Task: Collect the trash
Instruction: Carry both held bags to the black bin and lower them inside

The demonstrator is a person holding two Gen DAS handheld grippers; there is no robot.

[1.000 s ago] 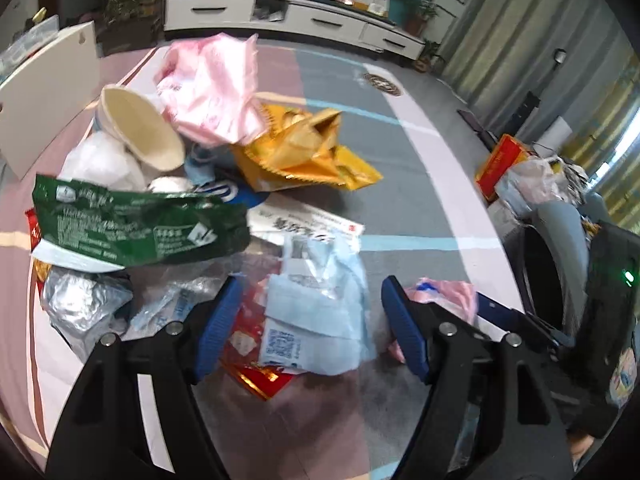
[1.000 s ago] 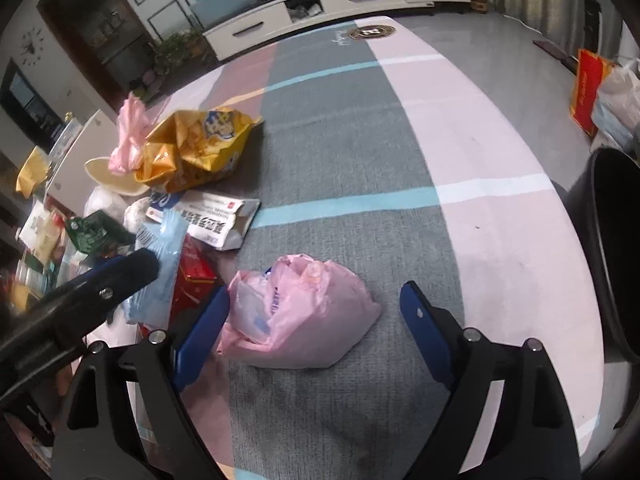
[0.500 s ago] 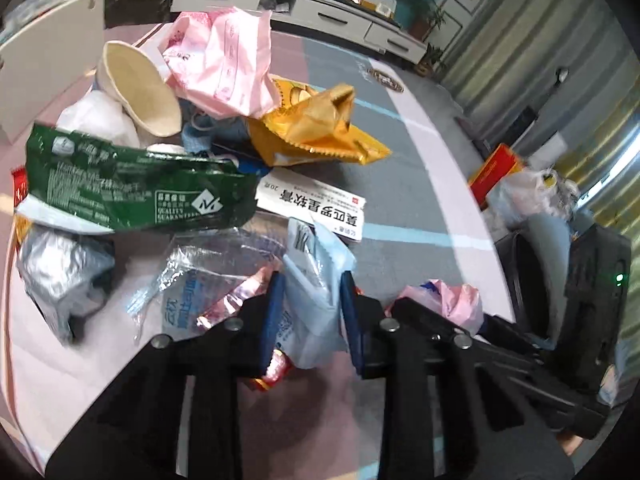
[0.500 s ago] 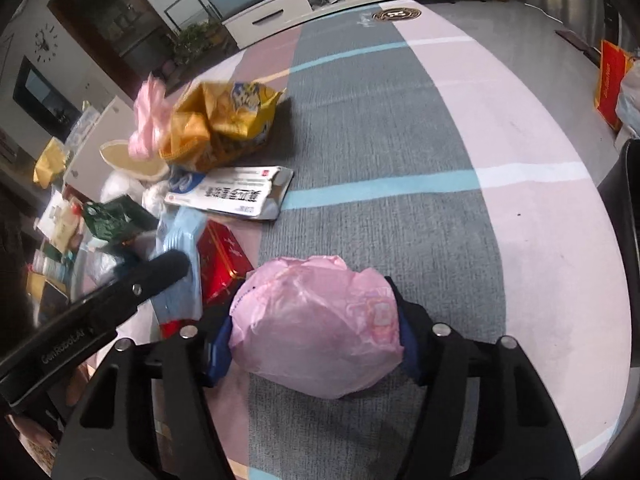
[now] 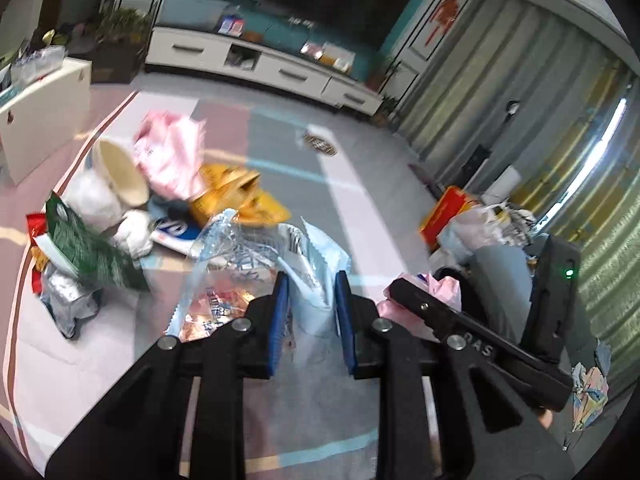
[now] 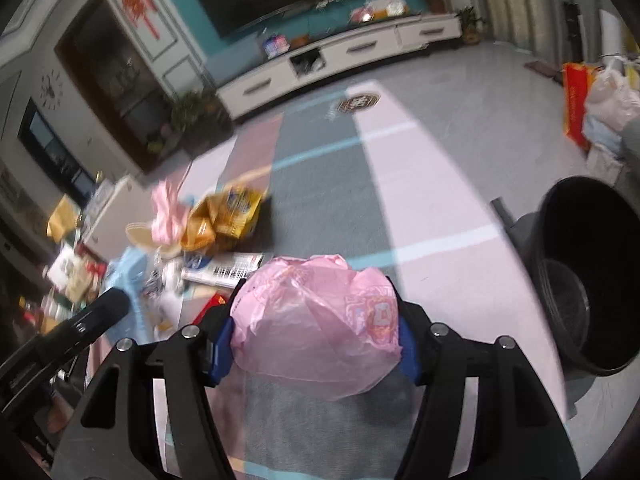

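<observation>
Grippers, two, black with blue pads. Left gripper [image 5: 311, 312]: jaws narrowed onto one pale blue crinkled plastic wrapper [image 5: 316, 280], which stands up between the pads; a clear cellophane sheet [image 5: 224, 256] trails beside it. Right gripper [image 6: 314, 344]: jaws partly closed, clamping one crumpled pink plastic bag [image 6: 316, 320] that bulges out above the pads.

Landmark: one round black trash bin [image 6: 588, 276], open-topped, standing on the striped carpet to the right of the right gripper and near it; the pink bag is held beside it, not over it.

Litter pile on the carpet, well apart from the bin on its left:
- one yellow-orange foil snack bag [image 6: 228, 216]
- one further pink plastic bag, loose [image 5: 172, 156]
- one cream paper bowl, tipped on its side [image 5: 120, 172]
- one green printed packet [image 5: 84, 252]
- one silver foil wrapper [image 5: 68, 300]
- one white printed carton, flat [image 6: 224, 268]
- white crumpled wads, number unclear
</observation>
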